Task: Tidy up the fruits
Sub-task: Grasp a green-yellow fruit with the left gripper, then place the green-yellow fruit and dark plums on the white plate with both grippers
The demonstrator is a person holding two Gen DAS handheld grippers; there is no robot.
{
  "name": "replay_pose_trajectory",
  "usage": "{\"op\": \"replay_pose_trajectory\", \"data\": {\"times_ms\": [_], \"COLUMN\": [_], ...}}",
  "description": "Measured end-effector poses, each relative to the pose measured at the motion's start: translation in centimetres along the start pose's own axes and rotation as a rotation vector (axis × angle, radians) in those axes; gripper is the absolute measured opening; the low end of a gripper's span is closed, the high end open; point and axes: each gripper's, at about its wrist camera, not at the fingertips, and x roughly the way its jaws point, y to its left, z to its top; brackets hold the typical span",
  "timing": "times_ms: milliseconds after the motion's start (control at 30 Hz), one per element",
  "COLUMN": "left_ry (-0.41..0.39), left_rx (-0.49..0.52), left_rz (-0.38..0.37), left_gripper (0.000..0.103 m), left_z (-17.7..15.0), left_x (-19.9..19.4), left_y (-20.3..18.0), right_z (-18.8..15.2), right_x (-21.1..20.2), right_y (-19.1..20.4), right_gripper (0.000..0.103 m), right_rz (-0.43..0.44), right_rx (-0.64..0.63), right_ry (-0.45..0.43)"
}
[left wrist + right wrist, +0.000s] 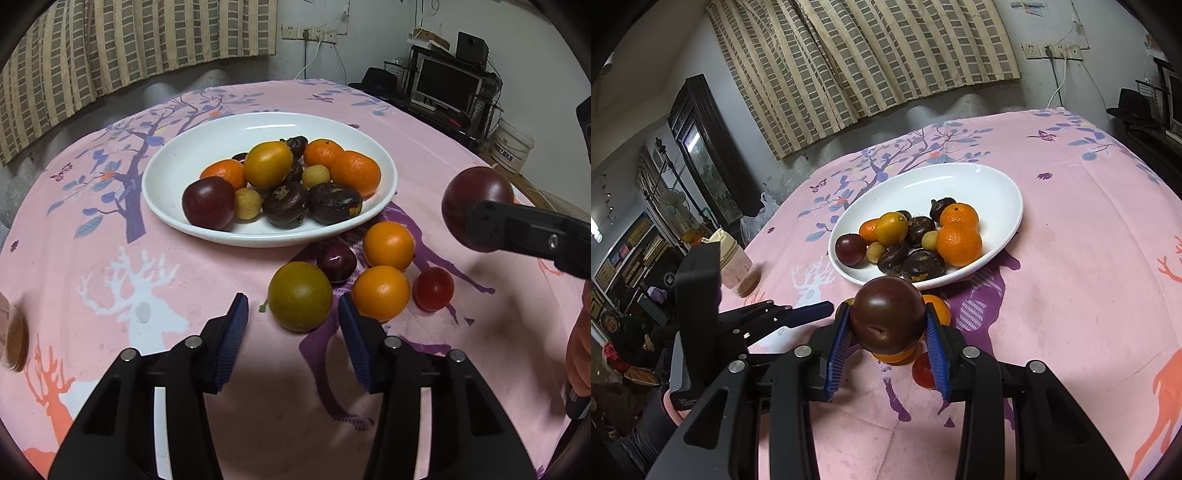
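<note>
A white plate (pixel 166 206) (pixel 997 184) on the pink tablecloth holds several fruits: tangerines, dark plums, small yellow ones. In front of it lie loose fruits: a green-yellow fruit (pixel 300 295), two oranges (pixel 388 245) (pixel 380 291), a small dark plum (pixel 337 262) and a red tomato (pixel 433 288). My left gripper (pixel 292 301) (pixel 816 308) is open, low over the cloth, with the green-yellow fruit between its tips and a gap at the pads. My right gripper (pixel 887 308) is shut on a large dark purple plum (pixel 886 317) (pixel 476 199), held above the loose fruits.
A lidded jar (pixel 738 273) (pixel 13 332) stands near the table's left edge. Beyond the far right edge are a monitor stand (pixel 447 85) and a white bucket (pixel 511 146). A striped curtain hangs behind the table. A hand (pixel 670 402) holds the left gripper.
</note>
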Motion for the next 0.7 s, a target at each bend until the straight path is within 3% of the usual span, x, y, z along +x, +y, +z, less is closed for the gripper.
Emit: {"op": "replay_pose_trajectory", "data": {"times_ms": [233, 433, 567, 700], "left_ry": [0.029, 0.024, -0.051, -0.156], "left_rx": [0.018, -0.033, -0.071, -0.135], "left_rz": [0.011, -0.019, -0.061, -0.078], "left_gripper": [0.037, 0.036, 0.036, 0.036], "left_z": [0.2, -0.4, 0.1, 3.1], "left_x": [1.3, 0.1, -3.0, -5.5], "left_y": [-0.6, 0.4, 1.1, 2.7], "right_z": [0.0, -0.4, 0.0, 2.4], "right_x": [0.0, 0.0, -0.9, -0.2], "right_y": [0.0, 0.1, 0.1, -0.7], "right_gripper": [0.039, 0.039, 0.039, 0.039], "right_rz": [0.0, -0.01, 0.016, -0.001], "right_rx": [-0.001, -0.014, -0.024, -0.005], "right_ry": [0.001, -0.007, -0.07, -0.113]}}
